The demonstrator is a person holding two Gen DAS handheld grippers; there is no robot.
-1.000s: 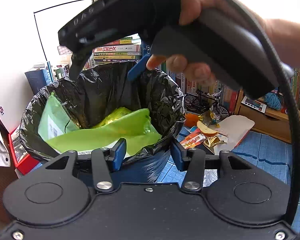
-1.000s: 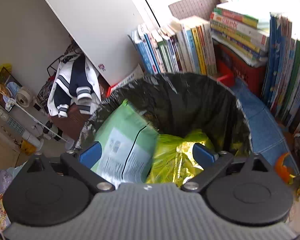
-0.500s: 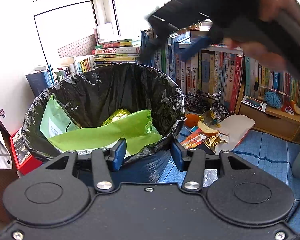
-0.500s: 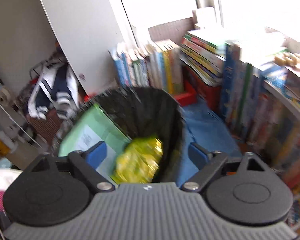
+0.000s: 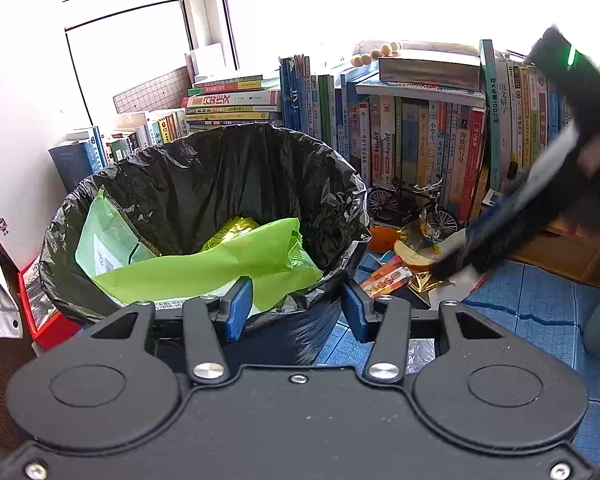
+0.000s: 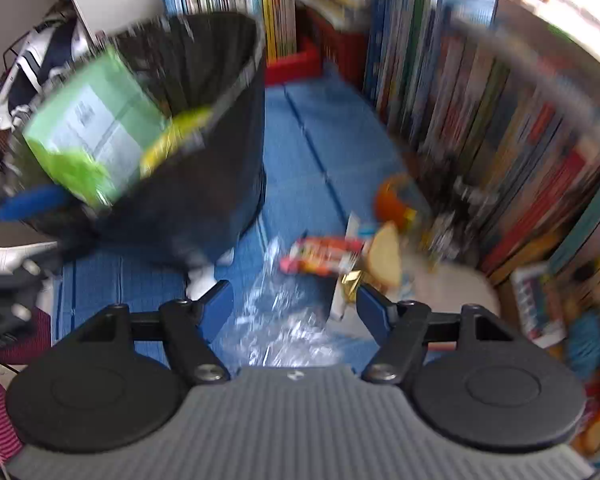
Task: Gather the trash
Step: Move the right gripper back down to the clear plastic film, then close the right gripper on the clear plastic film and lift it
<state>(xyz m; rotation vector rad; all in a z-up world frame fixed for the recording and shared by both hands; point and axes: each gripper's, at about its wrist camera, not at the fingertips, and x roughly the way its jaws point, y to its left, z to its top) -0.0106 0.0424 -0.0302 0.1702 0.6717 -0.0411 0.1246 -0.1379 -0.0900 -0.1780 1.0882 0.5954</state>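
A bin with a black liner (image 5: 204,184) holds green bags (image 5: 204,268) and a yellow wrapper. My left gripper (image 5: 296,308) sits at its near rim, one pad inside and one outside, shut on the bunched liner. Litter lies on the blue floor to the right of the bin: orange peel (image 6: 392,200), an apple slice (image 6: 386,256), a red snack wrapper (image 6: 324,258), gold foil (image 6: 350,280) and clear plastic film (image 6: 284,320). My right gripper (image 6: 294,298) points down over the film with its jaws closing and nothing pressed between them. It appears blurred in the left wrist view (image 5: 456,260).
Rows of books (image 5: 420,136) line the back and right side. A small model bicycle (image 5: 412,204) stands before them, close to the litter. A red box (image 5: 40,304) sits left of the bin. A white paper bag (image 6: 448,292) lies past the apple slice.
The right gripper left the space above the bin, swung right and dipped toward the floor litter. Its jaws narrowed. The left gripper and the bin kept still.
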